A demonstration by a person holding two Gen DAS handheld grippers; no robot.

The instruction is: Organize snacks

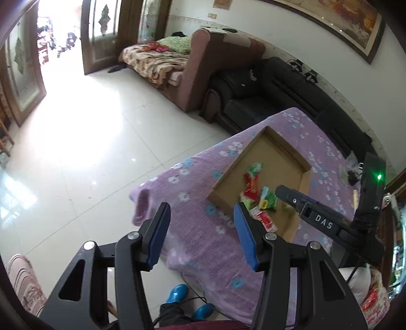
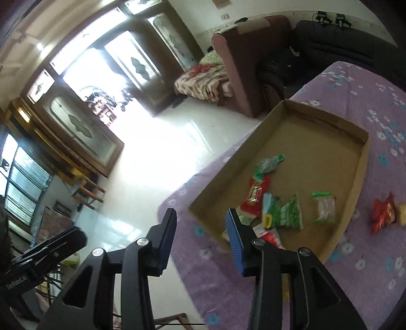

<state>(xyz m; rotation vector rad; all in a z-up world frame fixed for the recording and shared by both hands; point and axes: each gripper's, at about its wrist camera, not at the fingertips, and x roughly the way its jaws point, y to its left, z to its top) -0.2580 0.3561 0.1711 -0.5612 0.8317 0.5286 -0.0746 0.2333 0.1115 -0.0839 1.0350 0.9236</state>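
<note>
Both black grippers with blue pads, left gripper (image 1: 201, 212) and right gripper (image 2: 201, 218), are hovering with jaws wide and empty. Colourful snack packets (image 2: 272, 203) are lying inside the shallow cardboard tray (image 2: 355, 193) on the purple floral-clothed desk (image 2: 368, 266); one red packet (image 2: 383, 213) is sitting beside it.

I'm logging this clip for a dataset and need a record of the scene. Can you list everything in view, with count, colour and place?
cardboard tray: one, brown, on the purple cloth.
snack packets in the tray: several, green, red and clear, bunched at its near end; exact count unclear.
red packet: one, on the cloth outside the tray, to its right.
tablecloth: one, purple with white and blue flowers, covering the table.
black sofa: one, behind the table by the wall.
brown sofa: one, with a patterned blanket, near the doors.
framed picture: one, on the wall.
left claw: open, empty, blue pads.
right claw: open, empty, blue pads.
</note>
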